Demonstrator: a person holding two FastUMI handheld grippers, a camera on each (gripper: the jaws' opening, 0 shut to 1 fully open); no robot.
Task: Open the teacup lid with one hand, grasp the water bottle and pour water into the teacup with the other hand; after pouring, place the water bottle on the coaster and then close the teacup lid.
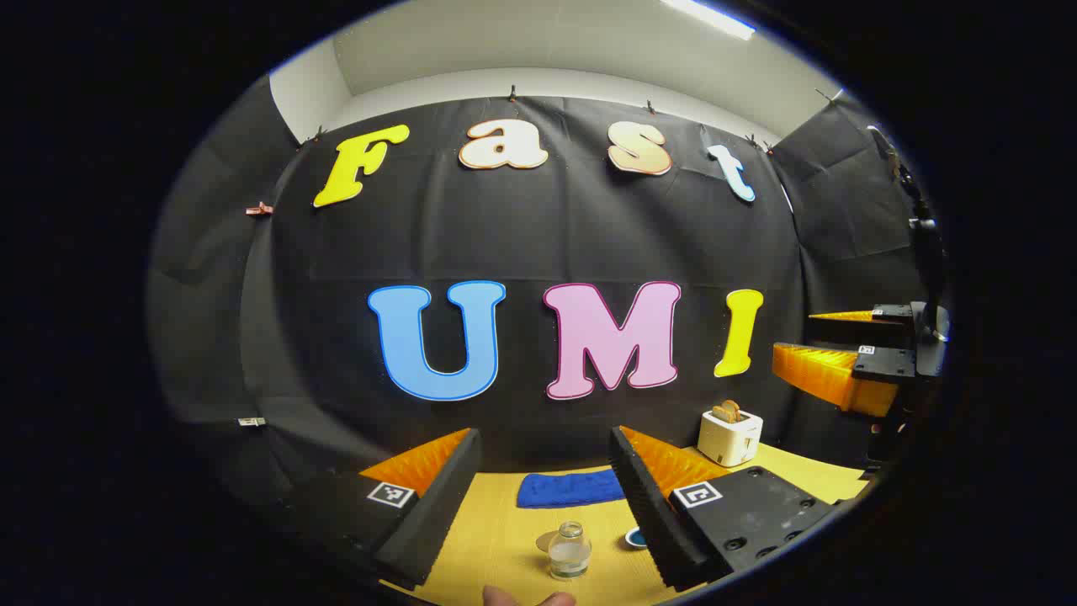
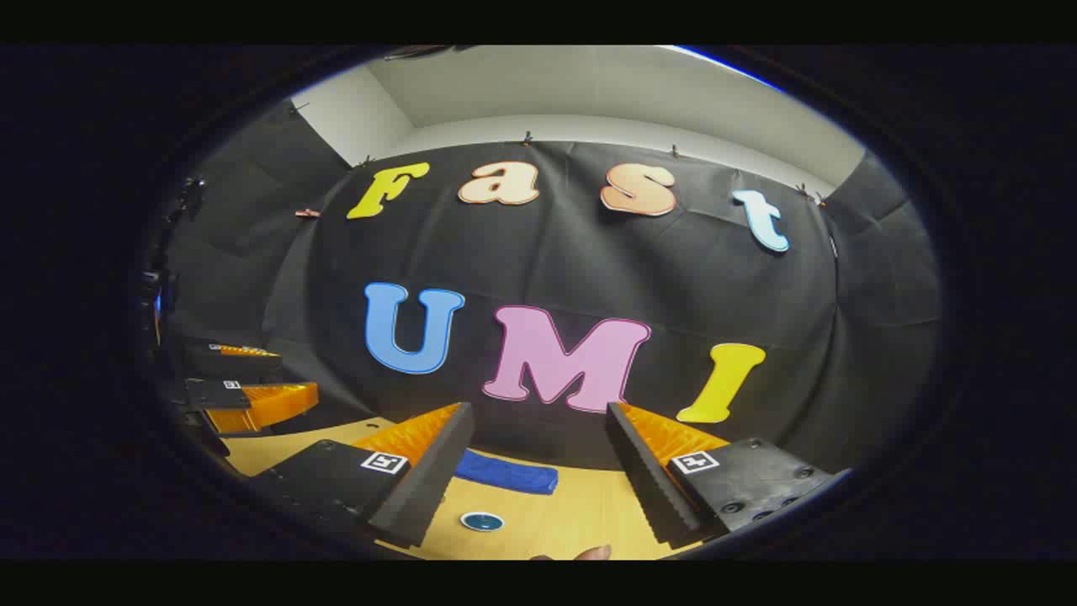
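Left gripper (image 1: 545, 505): jaws stand wide apart, nothing between them, held above the yellow table (image 1: 505, 539) and aimed at the booth's black back wall. In the left gripper view a small clear glass bottle (image 1: 569, 550) stands upright on the table at 6 o'clock, in the gap between the fingers and well short of contact with either. A round tan disc (image 1: 546, 542) lies flat just beside the bottle at its 9 o'clock; its identity cannot be told. A blue coaster (image 1: 635, 538) lies at 5 o'clock, partly hidden by the finger on that side. A folded blue cloth (image 1: 570, 489) lies farther back between the fingertips, and a white toaster (image 1: 729, 436) holding bread stands at 4 o'clock near the wall. Right gripper (image 2: 538, 497): jaws likewise spread, empty, raised over the table. In the right gripper view the coaster lies at 6 o'clock between the fingers, the blue cloth behind it, and the left gripper appears at 9 o'clock, off the table. Fingertips of a person's hand (image 1: 528, 598) show at the bottom edge of both views.
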